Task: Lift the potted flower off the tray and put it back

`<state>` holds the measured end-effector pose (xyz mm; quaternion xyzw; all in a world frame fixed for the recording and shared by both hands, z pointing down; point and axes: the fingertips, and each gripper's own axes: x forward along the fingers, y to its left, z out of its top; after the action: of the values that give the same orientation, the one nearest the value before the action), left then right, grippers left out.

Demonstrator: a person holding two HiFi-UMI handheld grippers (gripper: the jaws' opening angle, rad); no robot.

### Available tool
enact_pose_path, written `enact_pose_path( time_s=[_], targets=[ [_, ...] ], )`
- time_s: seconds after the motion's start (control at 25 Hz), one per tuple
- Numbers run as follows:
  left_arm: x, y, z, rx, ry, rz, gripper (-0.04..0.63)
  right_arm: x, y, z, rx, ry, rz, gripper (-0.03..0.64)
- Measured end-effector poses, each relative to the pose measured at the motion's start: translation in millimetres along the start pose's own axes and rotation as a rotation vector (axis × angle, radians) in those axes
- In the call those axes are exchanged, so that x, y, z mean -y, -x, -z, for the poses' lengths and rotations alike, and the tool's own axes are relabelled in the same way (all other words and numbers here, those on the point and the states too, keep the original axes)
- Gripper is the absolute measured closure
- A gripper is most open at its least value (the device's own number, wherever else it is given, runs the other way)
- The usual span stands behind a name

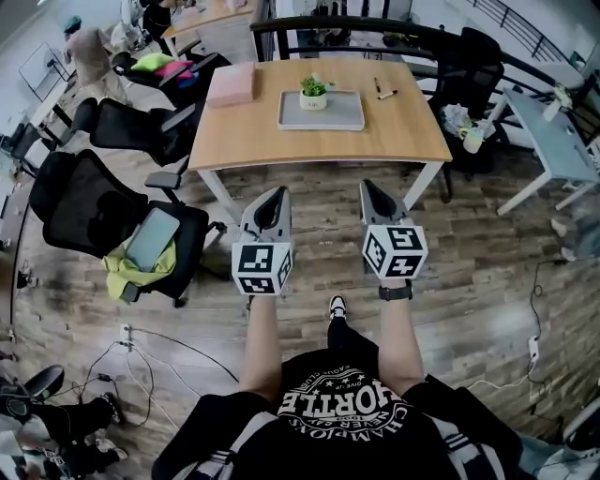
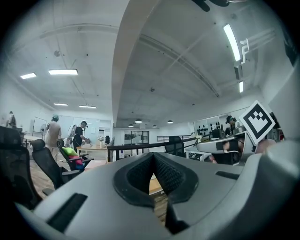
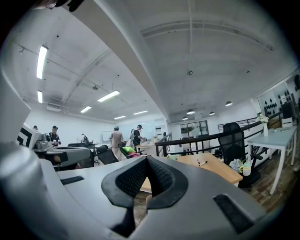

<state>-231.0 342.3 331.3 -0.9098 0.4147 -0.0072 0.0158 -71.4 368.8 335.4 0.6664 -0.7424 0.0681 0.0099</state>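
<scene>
- The potted flower [image 1: 313, 91] is standing upright on the left part of the tray [image 1: 342, 112], on the wooden table [image 1: 281, 141].
- We are holding both grippers short of the table's near edge, well apart from the pot and pointing towards it.
- Left gripper [image 1: 278, 193]: the jaws are sitting together, gripping nothing.
- Right gripper [image 1: 369, 187]: the jaws are likewise sitting together, empty.

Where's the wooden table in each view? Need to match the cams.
Head view: wooden table at top centre, seen from above.
Left gripper view: only a tan sliver of it, low centre.
Right gripper view: just right of centre, at mid height.
Shared landmark: the black railing behind the table.
</scene>
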Motion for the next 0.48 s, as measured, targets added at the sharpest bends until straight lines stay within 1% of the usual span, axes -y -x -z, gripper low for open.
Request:
enact_pose_path(
  time_s=[0.12, 0.48],
  targets=[
    [-1.7, -14.8, -1.0, -0.001, -0.006, 0.005, 0.578, 6.9, -14.1, -5.5, 0.014, 0.002, -0.007, 0.6],
    [-15.7, -55.1, 9.0, -0.043, -0.035, -0.011, 0.578, 29.8, -63.0, -0.6, 0.009, -0.073, -0.037, 0.6]
  ],
)
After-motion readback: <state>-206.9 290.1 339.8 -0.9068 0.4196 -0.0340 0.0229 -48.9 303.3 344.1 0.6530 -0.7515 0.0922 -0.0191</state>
